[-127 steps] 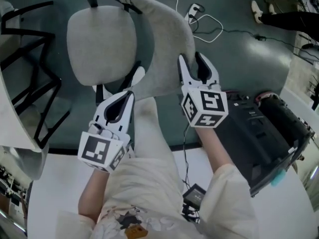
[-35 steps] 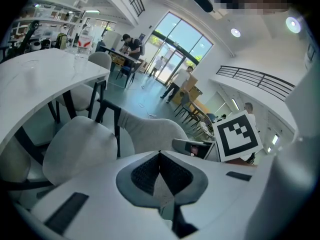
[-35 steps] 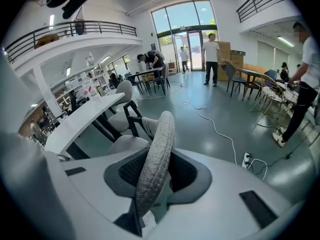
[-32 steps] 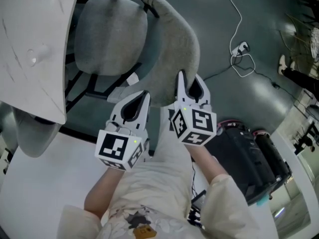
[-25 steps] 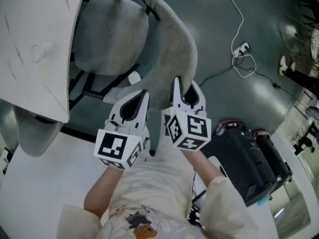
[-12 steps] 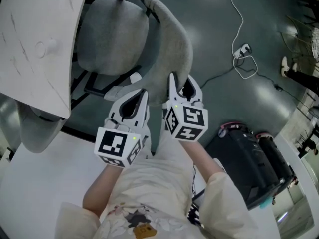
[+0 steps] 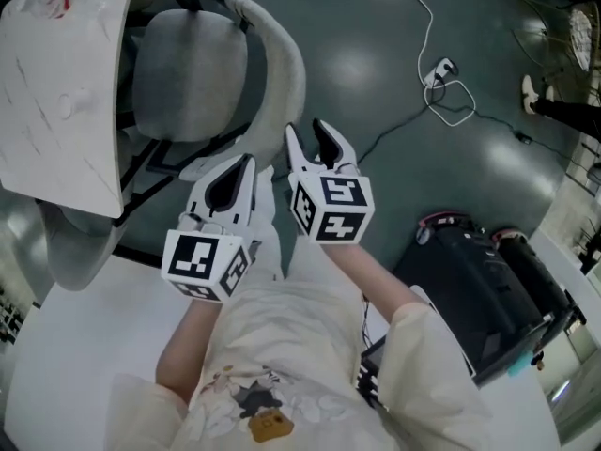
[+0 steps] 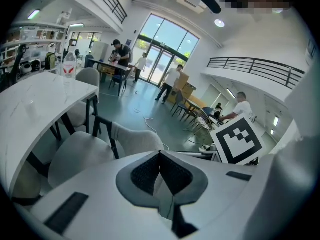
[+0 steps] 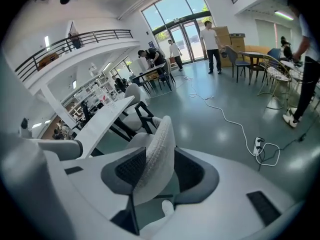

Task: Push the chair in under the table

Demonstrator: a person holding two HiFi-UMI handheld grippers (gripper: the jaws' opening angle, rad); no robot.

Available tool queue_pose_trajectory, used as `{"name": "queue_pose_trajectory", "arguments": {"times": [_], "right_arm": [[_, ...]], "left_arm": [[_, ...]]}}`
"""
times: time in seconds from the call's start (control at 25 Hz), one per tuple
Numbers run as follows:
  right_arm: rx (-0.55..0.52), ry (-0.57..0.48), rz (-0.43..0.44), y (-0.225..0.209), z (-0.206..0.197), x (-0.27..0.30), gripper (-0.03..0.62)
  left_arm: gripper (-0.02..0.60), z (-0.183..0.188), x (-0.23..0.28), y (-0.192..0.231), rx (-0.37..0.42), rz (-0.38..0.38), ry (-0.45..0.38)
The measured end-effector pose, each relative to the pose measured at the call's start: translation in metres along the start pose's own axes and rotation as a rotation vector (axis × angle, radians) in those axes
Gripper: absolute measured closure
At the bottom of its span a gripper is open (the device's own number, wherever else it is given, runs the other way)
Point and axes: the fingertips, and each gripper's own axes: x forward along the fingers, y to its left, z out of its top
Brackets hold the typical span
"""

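Observation:
The grey padded chair (image 7: 183,83) stands at the upper left, its seat partly under the white table (image 7: 56,92). Its curved backrest (image 7: 282,64) faces me. My right gripper (image 7: 305,128) hovers just short of the backrest's rim with its jaws opening. In the right gripper view the backrest edge (image 9: 162,134) shows in the gap of the right gripper (image 9: 160,151), and the pads do not press on it. My left gripper (image 7: 246,161) sits lower and to the left, shut on nothing. In the left gripper view its tips (image 8: 160,153) meet in front of the chair (image 8: 135,141).
A black equipment case (image 7: 488,289) lies on the floor at the right. A white cable with a power strip (image 7: 437,69) trails across the floor above it. A second grey chair (image 7: 70,247) sits under the table's near edge. Several people stand far off.
The chair has gone further under the table. Both grippers have drawn back and up from the backrest. The right jaws have spread and no longer clasp the rim.

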Motion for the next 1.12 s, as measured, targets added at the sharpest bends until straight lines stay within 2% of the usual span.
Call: {"name": "queue_pose_trajectory", "arguments": {"times": [0.28, 0.44, 0.52, 0.6, 0.92, 1.12], "right_arm": [[0.013, -0.008, -0.025, -0.051, 0.022, -0.064, 0.434], [-0.022, -0.060, 0.013, -0.064, 0.053, -0.108, 0.469], [-0.042, -0.091, 0.064, -0.058, 0.069, -0.133, 0.524], [-0.079, -0.111, 0.123, -0.047, 0.082, -0.156, 0.549], [-0.233, -0.212, 0.295, 0.004, 0.132, -0.245, 0.551], [-0.286, -0.290, 0.326, 0.014, 0.141, -0.294, 0.559]], "left_arm": [[0.574, 0.019, -0.016, -0.055, 0.058, -0.027, -0.020], [0.574, 0.031, -0.028, -0.088, 0.102, -0.049, -0.034], [0.574, 0.040, -0.037, -0.103, 0.115, -0.060, -0.052], [0.574, 0.049, -0.047, -0.119, 0.122, -0.081, -0.073], [0.574, 0.099, -0.084, -0.180, 0.223, -0.175, -0.169], [0.574, 0.112, -0.102, -0.219, 0.261, -0.197, -0.221]]}}
